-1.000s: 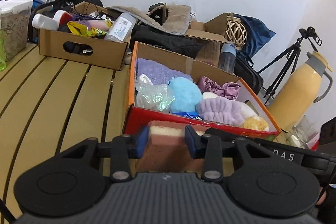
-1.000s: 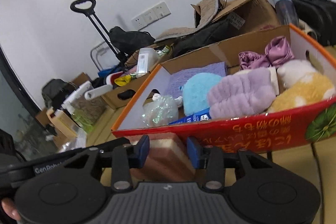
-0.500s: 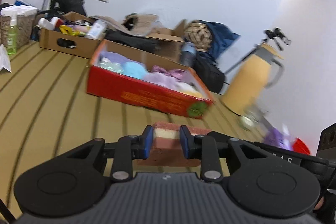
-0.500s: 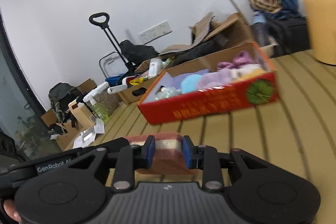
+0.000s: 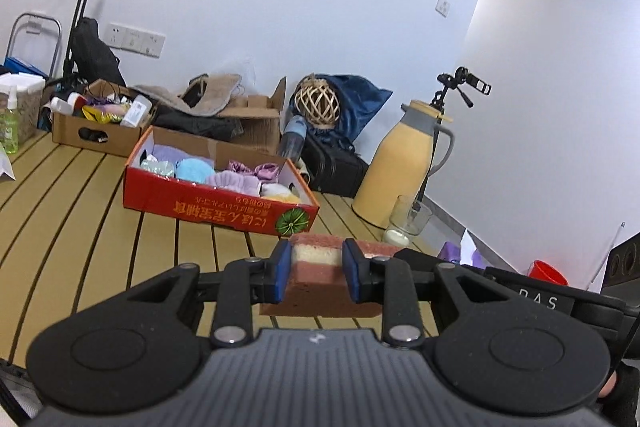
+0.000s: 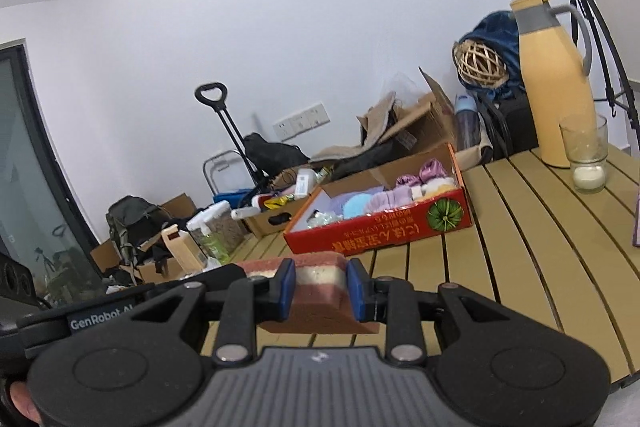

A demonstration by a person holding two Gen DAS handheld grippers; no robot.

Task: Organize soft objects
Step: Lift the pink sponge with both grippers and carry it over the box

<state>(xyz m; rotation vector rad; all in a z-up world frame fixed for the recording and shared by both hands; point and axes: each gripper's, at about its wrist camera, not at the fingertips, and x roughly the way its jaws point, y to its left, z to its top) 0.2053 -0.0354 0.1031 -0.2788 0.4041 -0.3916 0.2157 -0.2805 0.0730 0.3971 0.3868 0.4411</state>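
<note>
Sponge (image 5: 316,269) clamped between both the left gripper (image 5: 316,273) and right gripper (image 6: 321,287); uneven pulling could tear it or slip it free.

Bright, even indoor light; soft shadows; sharp focus; strong fisheye bending and dark corners at edges.

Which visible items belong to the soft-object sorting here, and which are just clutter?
Job: layered pink-and-cream sponge block, gripped by left tongs and right tongs; red cardboard box of soft items.

Clutter: yellow thermos jug, glass candle jar, woven rattan ball.
</note>
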